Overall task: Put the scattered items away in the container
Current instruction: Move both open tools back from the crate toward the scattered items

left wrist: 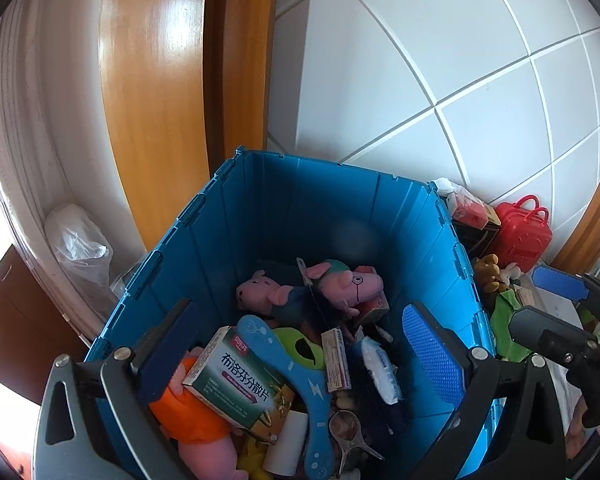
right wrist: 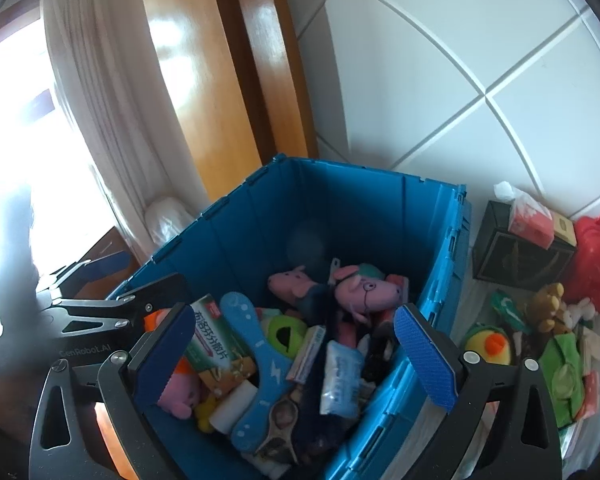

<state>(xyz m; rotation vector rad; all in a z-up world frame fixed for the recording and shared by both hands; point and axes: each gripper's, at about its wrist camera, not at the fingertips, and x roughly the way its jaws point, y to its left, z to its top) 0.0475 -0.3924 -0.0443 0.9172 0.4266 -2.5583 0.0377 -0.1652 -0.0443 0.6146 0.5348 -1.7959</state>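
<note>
Crate (right wrist: pixel 380 216), blue and open-topped, sits against the tiled wall (right wrist: pixel 460 80) and is already well filled: two pink pig plushes (right wrist: pixel 360 292) toward its far side, a medicine box (left wrist: pixel 240 380), a blue paddle-shaped toy (right wrist: pixel 256 360) and small packets nearer the cameras. Both tools hang over the crate's near rim, tilted down into it. The left hand-held gripper (left wrist: pixel 304 360) has its jaws spread wide with nothing between the pads; the right hand-held gripper (right wrist: pixel 296 360) is likewise spread and empty.

What remains to tidy lies to the right of the crate, on the pale surface there: a yellow duck plush (right wrist: pixel 488 344) just beside the crate's right wall, green items (right wrist: pixel 560 364) beyond it, a brown teddy (right wrist: pixel 548 304), a dark tissue box (right wrist: pixel 516 252) and a red case (right wrist: pixel 596 256) farther toward the wall.

That heap lies on the right tool's side of the crate, so by my judgement the right hand is the nearer one; the left would have to cross the crate. The duck is roundish, with no clear long axis, so any closing direction should serve. The reach goes right and down over the crate's rim.
</note>
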